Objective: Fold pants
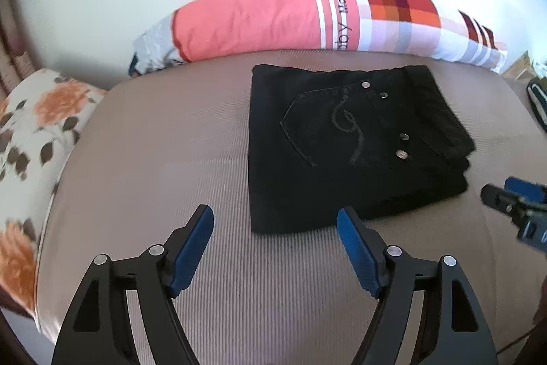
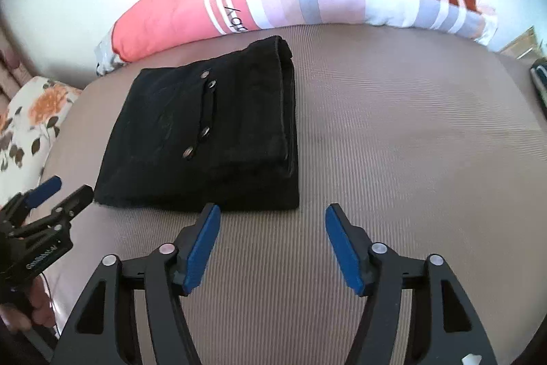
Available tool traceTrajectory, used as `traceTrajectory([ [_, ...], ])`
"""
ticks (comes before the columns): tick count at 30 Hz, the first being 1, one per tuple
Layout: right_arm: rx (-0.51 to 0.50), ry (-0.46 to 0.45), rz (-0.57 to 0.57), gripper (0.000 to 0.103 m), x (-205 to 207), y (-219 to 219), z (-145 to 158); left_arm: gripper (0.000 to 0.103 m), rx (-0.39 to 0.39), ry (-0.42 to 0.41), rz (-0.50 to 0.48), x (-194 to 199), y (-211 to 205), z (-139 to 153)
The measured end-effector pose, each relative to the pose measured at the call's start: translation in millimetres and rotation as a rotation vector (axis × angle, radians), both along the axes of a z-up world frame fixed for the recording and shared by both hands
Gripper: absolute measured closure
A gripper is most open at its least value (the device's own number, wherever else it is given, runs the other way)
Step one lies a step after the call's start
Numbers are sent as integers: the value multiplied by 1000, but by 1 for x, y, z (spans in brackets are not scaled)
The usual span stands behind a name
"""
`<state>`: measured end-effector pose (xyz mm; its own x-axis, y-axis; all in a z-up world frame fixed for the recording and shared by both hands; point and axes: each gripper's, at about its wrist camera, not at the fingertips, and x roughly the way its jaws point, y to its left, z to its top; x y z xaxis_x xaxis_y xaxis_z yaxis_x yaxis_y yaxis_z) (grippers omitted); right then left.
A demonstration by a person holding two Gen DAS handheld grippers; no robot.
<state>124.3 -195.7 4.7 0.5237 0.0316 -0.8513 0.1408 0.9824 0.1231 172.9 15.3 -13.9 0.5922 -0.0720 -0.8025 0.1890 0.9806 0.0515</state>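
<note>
The black pants (image 1: 345,142) are lying folded into a compact, roughly square stack on the beige ribbed bed cover (image 1: 164,142), just in front of the pink and checked pillow (image 1: 273,19). A back pocket with curled stitching and 4 metal studs is being shown on the top layer. The thick stacked edges are being presented on the stack's right side, and the near edge is lying crosswise to both grippers.

The left gripper (image 1: 275,221) is being held with its 2 blue pads spread wide and nothing between them; the stack is lying ahead and slightly to its right, with the near edge just beyond the right pad. The right gripper (image 2: 271,218) is likewise being held spread and empty; the pants (image 2: 205,129) are lying ahead and to its left, the near right corner just beyond its left pad.

Neither gripper is touching the cloth. The fold is judged complete or nearly so. If any tidying is being considered, both near corners are within about equal reach, 1 per gripper.
</note>
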Motion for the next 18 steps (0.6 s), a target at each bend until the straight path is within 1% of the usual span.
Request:
traceTrajectory([
  [2, -2, -14, 3, 35, -13, 6, 5, 27, -10, -14, 22, -16, 4, 8],
  [7, -15, -66, 2, 29, -38, 24, 15, 27, -2, -70, 89, -49, 14, 24],
  [11, -61, -111, 14, 25, -54, 39, 25, 27, 8, -89, 128, -66, 21, 31],
  [13, -73, -129, 21, 22, -59, 45, 28, 27, 1, -90, 138, -73, 24, 33],
  [18, -120, -164, 33, 15, -68, 61, 34, 27, 14, -104, 143, -87, 26, 34],
])
